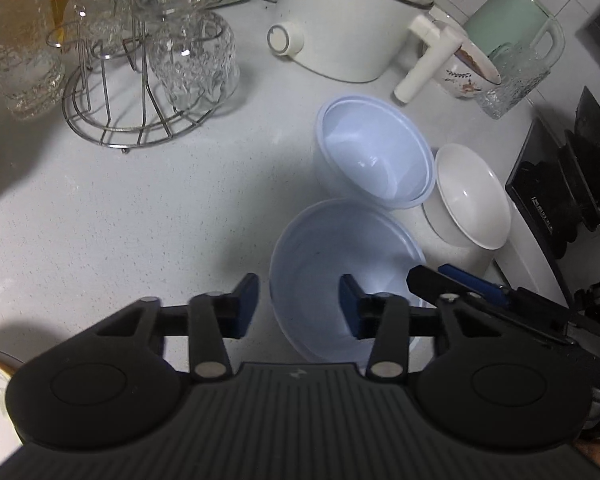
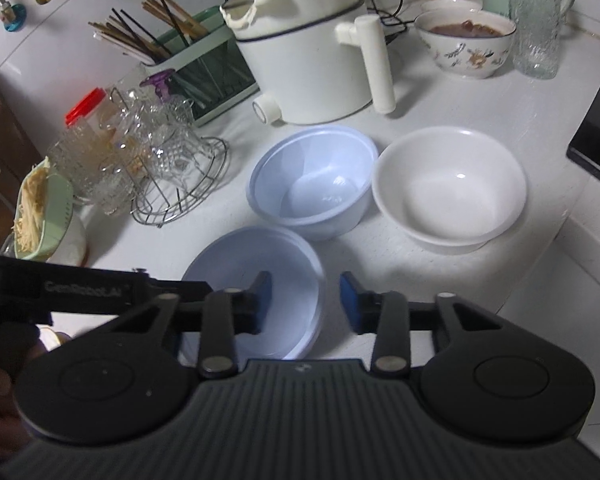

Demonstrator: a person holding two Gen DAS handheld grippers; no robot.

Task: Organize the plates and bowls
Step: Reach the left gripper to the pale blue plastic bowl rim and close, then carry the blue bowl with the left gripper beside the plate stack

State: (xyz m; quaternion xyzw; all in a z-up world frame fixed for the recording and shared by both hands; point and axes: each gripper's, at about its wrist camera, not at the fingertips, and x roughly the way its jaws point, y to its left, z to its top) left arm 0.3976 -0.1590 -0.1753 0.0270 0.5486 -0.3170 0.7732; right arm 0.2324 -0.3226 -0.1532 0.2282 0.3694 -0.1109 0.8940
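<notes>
While both grippers straddle opposite walls of the near bowl (image 1: 320, 264), no pad clearly presses it. Left gripper (image 1: 299, 307): fingers part-spread, left rim between them, one pad inside. Right gripper (image 2: 306, 303): same on the right rim. Far blue bowl (image 2: 312, 176) and white bowl (image 2: 448, 184) sit beyond on the counter (image 1: 140, 208). "GenRobot.AI" reads on the left gripper's side.
</notes>
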